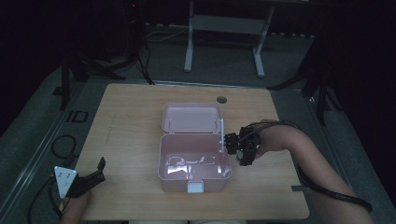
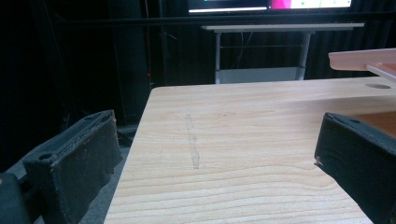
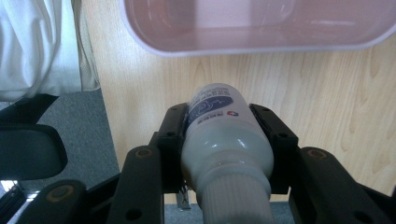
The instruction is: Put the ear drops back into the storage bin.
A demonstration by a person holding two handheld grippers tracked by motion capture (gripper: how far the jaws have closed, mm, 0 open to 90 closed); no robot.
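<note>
An open pink plastic box (image 1: 161, 161) stands in the middle of the wooden table (image 1: 126, 121), its lid (image 1: 191, 116) folded back away from me. Just right of the box, my right gripper (image 1: 237, 145) hovers above the tabletop. In the right gripper view the right gripper (image 3: 219, 116) is shut on a white bottle (image 3: 224, 149) with a blue label, its ribbed cap end nearest the camera. The box's rim (image 3: 261, 45) lies beyond the bottle. My left gripper (image 1: 99, 170) rests at the table's near left corner, open. Nothing lies between the left gripper's (image 2: 215, 149) pads.
The box has a white latch (image 1: 195, 186) on its near wall. A round cable hole (image 1: 221, 99) sits in the table's far edge. A white desk frame (image 1: 224, 28) stands on the floor beyond. Cables lie on the floor at left (image 1: 63, 144).
</note>
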